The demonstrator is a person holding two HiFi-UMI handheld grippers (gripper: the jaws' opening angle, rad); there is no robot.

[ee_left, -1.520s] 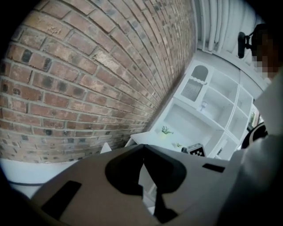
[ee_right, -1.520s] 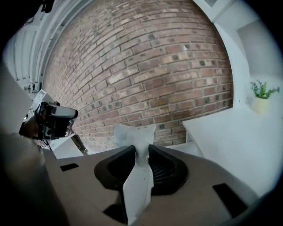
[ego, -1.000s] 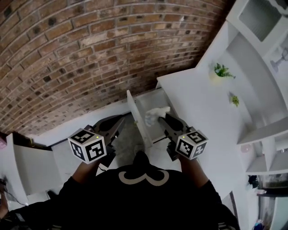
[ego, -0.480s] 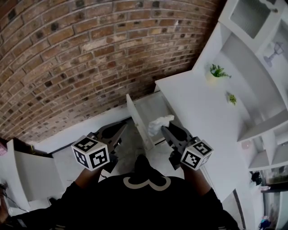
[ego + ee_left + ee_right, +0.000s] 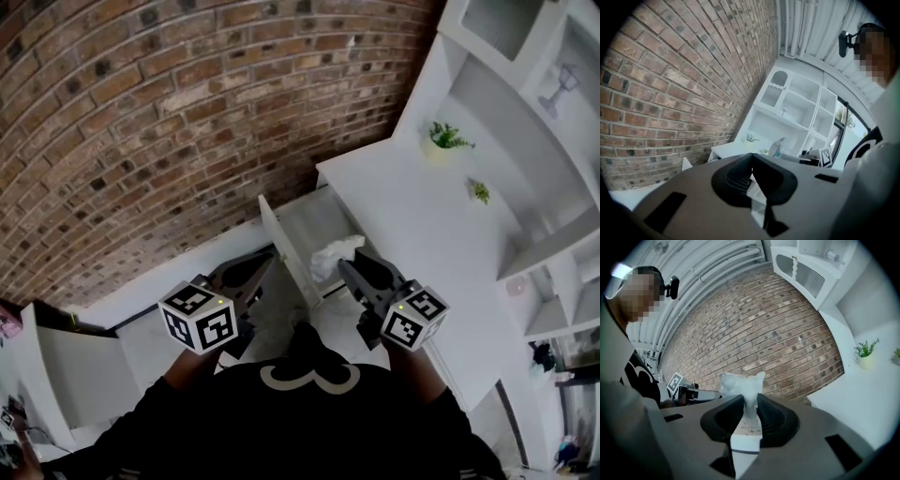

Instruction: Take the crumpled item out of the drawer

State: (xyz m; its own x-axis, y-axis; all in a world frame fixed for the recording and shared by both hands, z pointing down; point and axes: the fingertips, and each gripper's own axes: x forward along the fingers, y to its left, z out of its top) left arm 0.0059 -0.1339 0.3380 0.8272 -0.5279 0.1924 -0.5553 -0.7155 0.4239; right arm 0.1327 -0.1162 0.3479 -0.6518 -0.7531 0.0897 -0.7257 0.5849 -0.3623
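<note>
A crumpled white item (image 5: 742, 386) is pinched between the jaws of my right gripper (image 5: 750, 409), its top sticking out above the fingertips. In the head view the crumpled item (image 5: 336, 255) hangs at the tip of the right gripper (image 5: 349, 269), over the front end of the open white drawer (image 5: 298, 223). My left gripper (image 5: 257, 269) is left of the drawer front, held level over the floor. In its own view the left gripper (image 5: 751, 161) is shut with nothing between its jaws.
The drawer sticks out from a white counter (image 5: 412, 234) that carries a small potted plant (image 5: 442, 139). White shelves (image 5: 525, 103) rise behind the counter. A brick wall (image 5: 141, 122) runs along the far side. A white cabinet (image 5: 66, 356) stands at the left.
My right gripper has drawn back from inside the drawer toward its front end, carrying the crumpled item. The left gripper has stayed beside the drawer front.
</note>
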